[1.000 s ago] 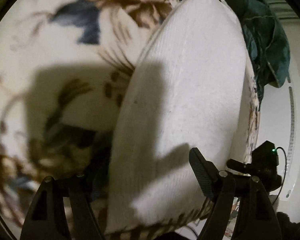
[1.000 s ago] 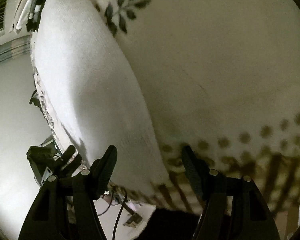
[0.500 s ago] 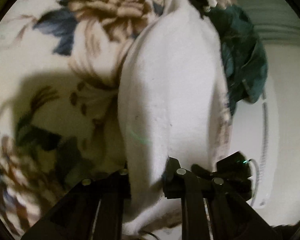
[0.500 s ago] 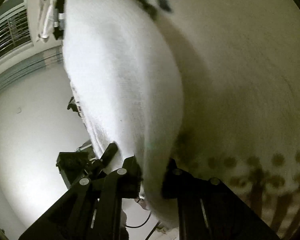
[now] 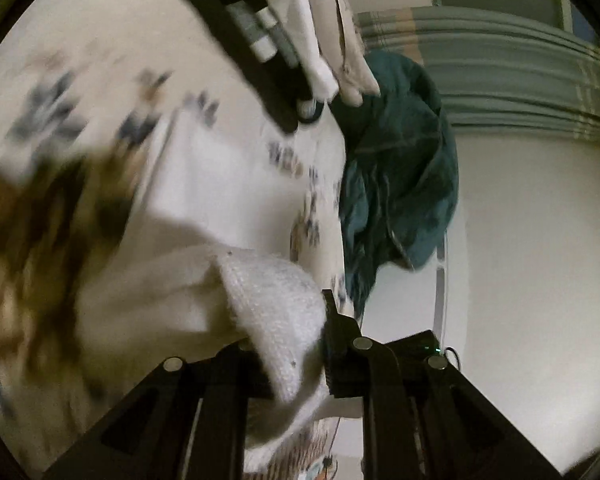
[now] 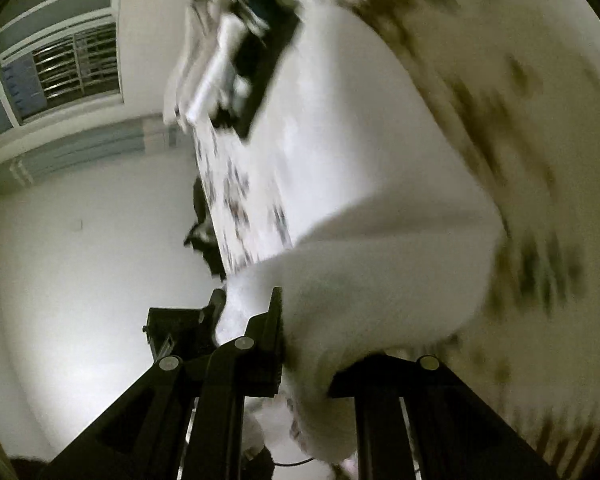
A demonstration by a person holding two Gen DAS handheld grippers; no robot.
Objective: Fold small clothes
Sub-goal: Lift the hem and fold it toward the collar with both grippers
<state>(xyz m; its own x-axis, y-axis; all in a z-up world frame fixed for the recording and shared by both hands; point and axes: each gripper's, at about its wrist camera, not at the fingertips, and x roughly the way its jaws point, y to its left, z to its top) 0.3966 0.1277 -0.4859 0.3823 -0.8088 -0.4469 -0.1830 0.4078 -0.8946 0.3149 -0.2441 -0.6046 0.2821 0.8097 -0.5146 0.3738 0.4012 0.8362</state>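
A small white knit garment (image 5: 204, 280) lies on a floral bedspread (image 5: 80, 80). My left gripper (image 5: 288, 356) is shut on its near edge, and that edge is lifted and curls back over the fingers. The garment also fills the right wrist view (image 6: 380, 240). My right gripper (image 6: 304, 364) is shut on its other near corner and holds it raised. The far part of the garment still rests flat on the bedspread (image 6: 520, 60). Both views are motion-blurred.
A black tray (image 5: 256, 68) with rolled white and grey pieces stands at the far end of the bed; it also shows in the right wrist view (image 6: 260, 56). A dark teal garment (image 5: 396, 176) hangs off the bed's edge. White wall and floor lie beyond.
Both grippers went from open around the garment's near edge to shut on it. They have since lifted the edge up and back, bringing the far end of the bed into view.
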